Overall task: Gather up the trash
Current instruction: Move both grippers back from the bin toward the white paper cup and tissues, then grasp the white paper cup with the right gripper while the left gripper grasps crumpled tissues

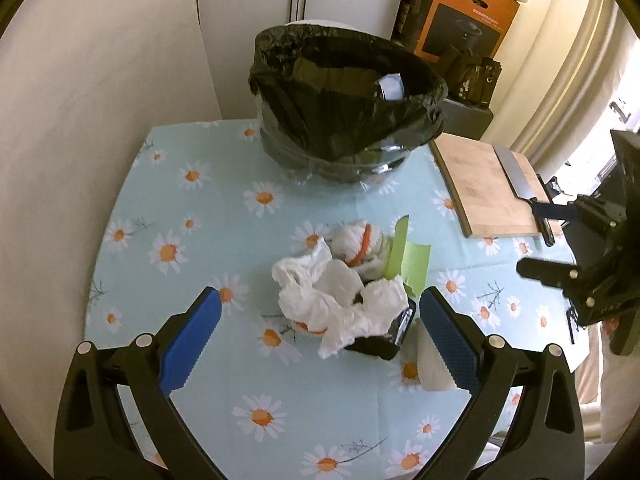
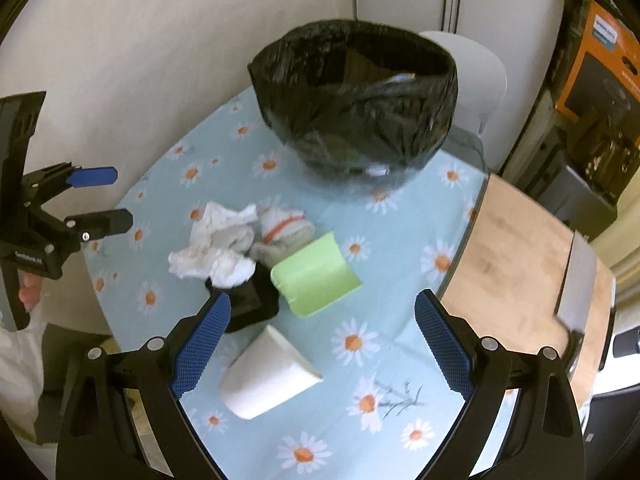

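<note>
Crumpled white tissue [image 1: 320,300], folded green card [image 2: 316,280], toppled paper cup [image 2: 268,376] mid-table; left gripper [image 1: 320,336] and right gripper [image 2: 324,340] gaping, empty.

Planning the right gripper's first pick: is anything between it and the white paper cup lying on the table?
Nothing visible. The right gripper has open jaws, and the white paper cup lies on its side just below and between them. The green carton and the crumpled tissues lie beyond it.

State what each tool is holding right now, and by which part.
Nothing is held. The left tool and the right tool are both open above the table, clear of the crumpled tissue and white cup.
</note>
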Action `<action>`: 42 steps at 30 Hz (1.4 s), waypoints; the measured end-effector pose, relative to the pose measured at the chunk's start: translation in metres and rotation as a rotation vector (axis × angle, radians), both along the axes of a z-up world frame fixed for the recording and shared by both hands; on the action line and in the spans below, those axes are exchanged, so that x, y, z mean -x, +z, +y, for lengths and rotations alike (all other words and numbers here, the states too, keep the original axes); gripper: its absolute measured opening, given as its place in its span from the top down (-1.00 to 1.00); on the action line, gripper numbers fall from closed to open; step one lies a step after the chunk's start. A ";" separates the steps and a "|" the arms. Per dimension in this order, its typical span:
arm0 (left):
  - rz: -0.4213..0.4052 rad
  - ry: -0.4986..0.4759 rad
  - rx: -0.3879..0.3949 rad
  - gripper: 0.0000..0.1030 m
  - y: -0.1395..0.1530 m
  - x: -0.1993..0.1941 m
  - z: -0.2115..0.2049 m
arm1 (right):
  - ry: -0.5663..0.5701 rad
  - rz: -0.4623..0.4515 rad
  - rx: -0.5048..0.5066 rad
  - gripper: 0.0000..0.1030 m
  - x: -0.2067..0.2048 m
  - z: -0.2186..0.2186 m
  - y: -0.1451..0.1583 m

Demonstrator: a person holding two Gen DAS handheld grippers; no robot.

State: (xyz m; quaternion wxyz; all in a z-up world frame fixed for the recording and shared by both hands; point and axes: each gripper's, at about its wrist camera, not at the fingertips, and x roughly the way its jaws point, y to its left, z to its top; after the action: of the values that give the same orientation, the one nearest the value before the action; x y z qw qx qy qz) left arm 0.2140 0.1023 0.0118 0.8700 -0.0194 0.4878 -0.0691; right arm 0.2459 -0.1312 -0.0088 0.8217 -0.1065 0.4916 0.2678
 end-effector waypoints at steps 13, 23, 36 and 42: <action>0.085 -0.102 0.032 -0.88 -0.046 -0.014 0.012 | -0.063 0.090 0.047 -0.73 0.023 0.013 -0.035; 0.179 -0.200 0.043 -0.88 -0.086 -0.050 0.025 | -0.183 0.203 0.058 -0.73 0.031 0.024 -0.075; 0.267 -0.322 0.116 -0.87 -0.117 -0.083 0.020 | -0.327 0.301 -0.001 -0.73 0.047 0.025 -0.123; 0.320 -0.367 0.179 -0.69 -0.126 -0.091 0.014 | -0.370 0.321 -0.015 -0.73 0.049 0.026 -0.131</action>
State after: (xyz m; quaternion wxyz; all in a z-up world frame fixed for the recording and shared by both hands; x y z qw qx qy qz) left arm 0.3048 0.1160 -0.1139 0.7495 -0.0181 0.6065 -0.2648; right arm 0.1966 -0.1051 -0.1398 0.7688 0.0354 0.6251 0.1298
